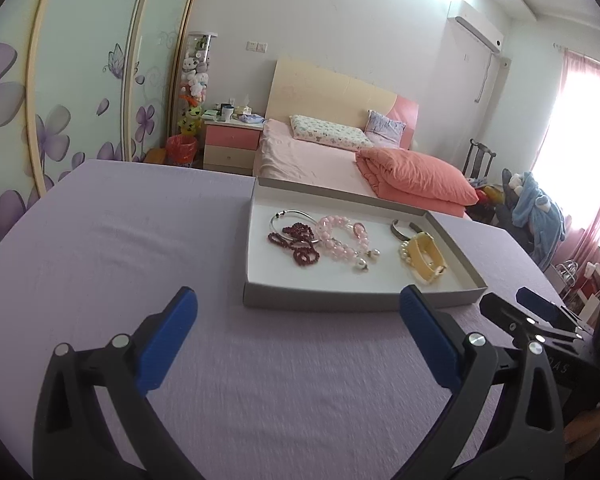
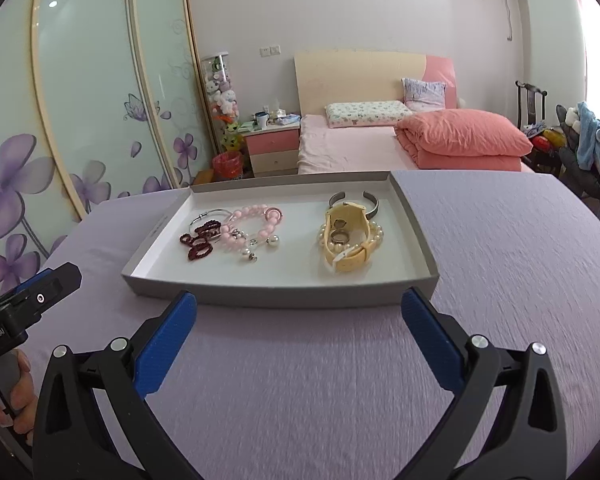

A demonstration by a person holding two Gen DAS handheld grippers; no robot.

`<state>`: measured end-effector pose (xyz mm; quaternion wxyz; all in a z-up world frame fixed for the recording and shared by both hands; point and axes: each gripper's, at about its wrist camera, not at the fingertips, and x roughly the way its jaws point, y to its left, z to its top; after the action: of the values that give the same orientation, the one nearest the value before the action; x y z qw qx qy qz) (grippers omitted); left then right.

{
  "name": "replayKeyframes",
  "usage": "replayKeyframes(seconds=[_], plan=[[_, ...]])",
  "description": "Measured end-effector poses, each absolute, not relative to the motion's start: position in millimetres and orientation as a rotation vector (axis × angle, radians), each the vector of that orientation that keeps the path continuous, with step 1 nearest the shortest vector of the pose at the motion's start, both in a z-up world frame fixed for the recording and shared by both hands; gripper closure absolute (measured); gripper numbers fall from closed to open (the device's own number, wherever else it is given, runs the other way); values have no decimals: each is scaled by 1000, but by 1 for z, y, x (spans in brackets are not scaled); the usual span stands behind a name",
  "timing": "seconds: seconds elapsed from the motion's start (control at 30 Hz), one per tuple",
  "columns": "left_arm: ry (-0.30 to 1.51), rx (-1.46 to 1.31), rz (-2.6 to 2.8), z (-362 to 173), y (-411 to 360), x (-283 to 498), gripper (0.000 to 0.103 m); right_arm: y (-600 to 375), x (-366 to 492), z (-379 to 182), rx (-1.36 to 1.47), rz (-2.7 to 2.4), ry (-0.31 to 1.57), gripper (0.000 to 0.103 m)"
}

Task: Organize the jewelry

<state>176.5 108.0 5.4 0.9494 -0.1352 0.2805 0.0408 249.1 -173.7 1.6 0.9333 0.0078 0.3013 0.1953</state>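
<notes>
Right claw [image 2: 299, 309]: spread, empty | left claw [image 1: 299, 304]: spread, empty | tray [image 2: 284, 294]: long axis crosswise on tabletop [image 2: 500, 264] | yellow watch [image 2: 350, 240]: strap running near-to-far

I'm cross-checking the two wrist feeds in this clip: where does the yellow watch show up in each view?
Left wrist view: the yellow watch lies at the right end of the grey tray, right of picture centre.
Right wrist view: the yellow watch lies in the right half of the tray, just right of centre, over a pearl bracelet.
Shared landmark: the pink bead bracelet, to the watch's left in both.
</notes>
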Motion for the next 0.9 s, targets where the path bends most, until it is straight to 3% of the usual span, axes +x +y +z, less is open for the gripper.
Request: replayKeyframes(seconds=[0.9], plan=[[515, -211, 56, 9, 85, 144, 2, -187, 224, 7, 66, 401, 569, 1]])
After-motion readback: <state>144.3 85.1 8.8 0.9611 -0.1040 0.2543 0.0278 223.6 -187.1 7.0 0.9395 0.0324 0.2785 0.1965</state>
